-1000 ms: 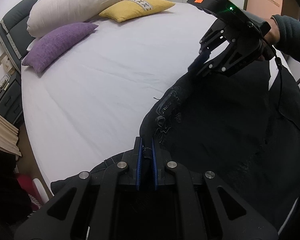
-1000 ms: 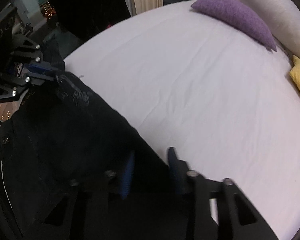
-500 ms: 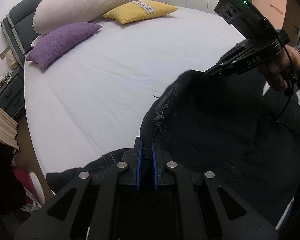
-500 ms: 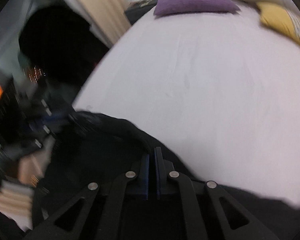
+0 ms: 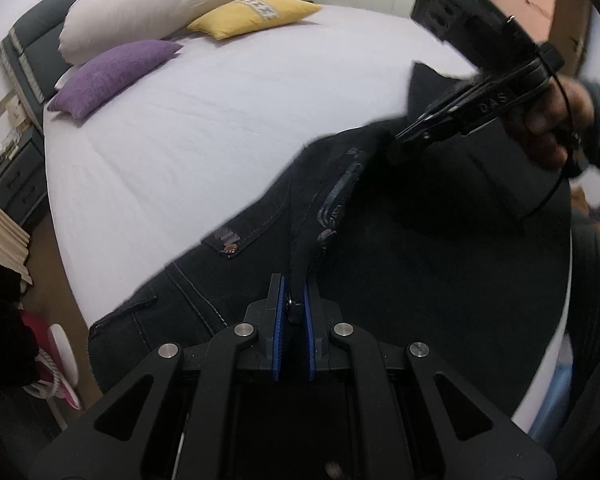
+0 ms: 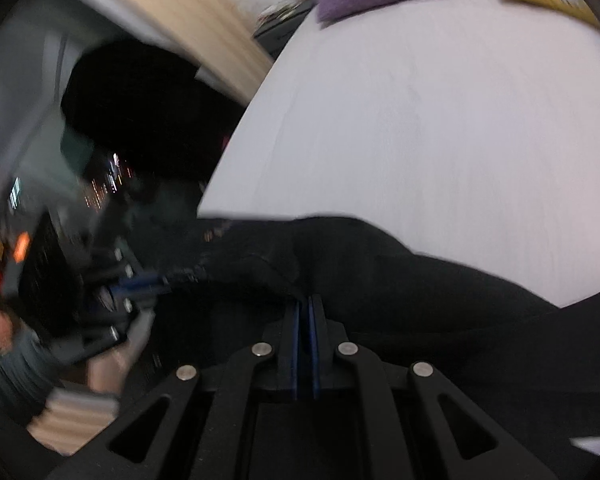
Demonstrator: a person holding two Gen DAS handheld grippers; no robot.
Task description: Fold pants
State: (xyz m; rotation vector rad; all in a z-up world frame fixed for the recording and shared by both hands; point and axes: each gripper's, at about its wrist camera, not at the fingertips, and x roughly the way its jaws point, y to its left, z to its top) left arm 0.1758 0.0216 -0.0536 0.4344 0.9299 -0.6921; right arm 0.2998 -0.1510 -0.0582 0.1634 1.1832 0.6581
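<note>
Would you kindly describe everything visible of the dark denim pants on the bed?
The dark denim pants look black, with pale stitching, a pocket and a metal rivet. They lie on the white bed sheet, one fabric ridge lifted. The left gripper pinches that ridge; the right gripper clamps another edge.

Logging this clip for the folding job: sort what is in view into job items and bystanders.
Job: pants, left gripper and right gripper, both shut on them, bed.

Bystanders: purple pillow, yellow pillow, white pillow, nightstand.
</note>
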